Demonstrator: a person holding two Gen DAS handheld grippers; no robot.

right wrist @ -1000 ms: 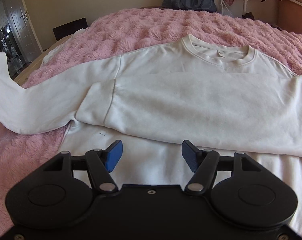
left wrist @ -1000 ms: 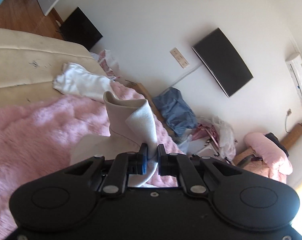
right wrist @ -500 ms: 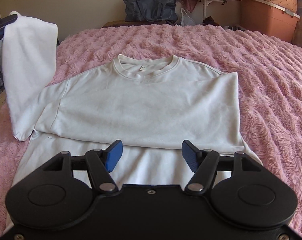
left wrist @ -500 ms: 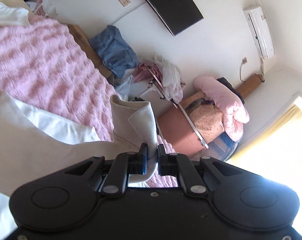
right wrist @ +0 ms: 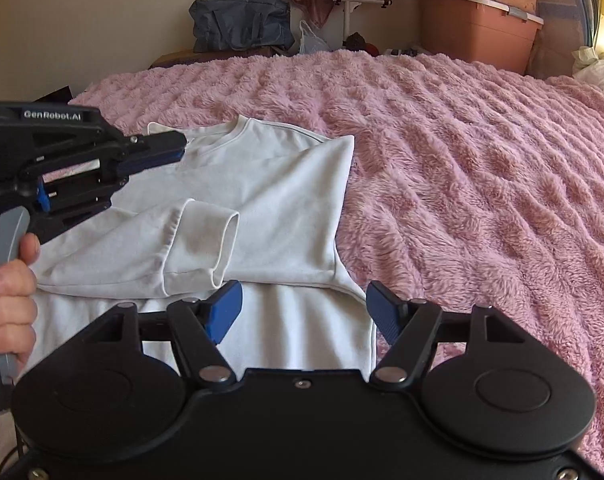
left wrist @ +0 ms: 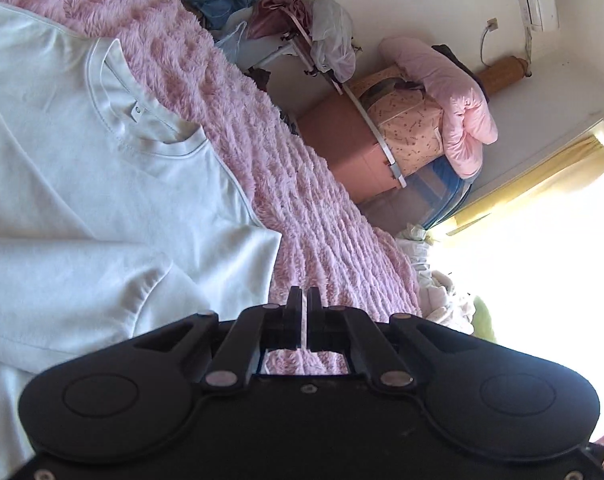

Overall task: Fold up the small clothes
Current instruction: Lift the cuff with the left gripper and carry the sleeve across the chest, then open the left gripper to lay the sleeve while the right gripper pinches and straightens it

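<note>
left wrist view: the left gripper (left wrist: 305, 300) has its jaws pressed together with nothing between them, over the edge of the white sweatshirt (left wrist: 102, 200). the sweatshirt lies flat on the pink fluffy blanket (left wrist: 302, 200), its left part cut off by the frame and its lower part hidden behind the gripper body.

right wrist view: the right gripper (right wrist: 303, 310) has its jaws spread wide and parting a little, empty, just above the sweatshirt's hem. a sleeve (right wrist: 198, 240) lies folded across the chest. a hand (right wrist: 6, 300), partly cut off, holds the left gripper, whose tip covers part of the collar.
</note>
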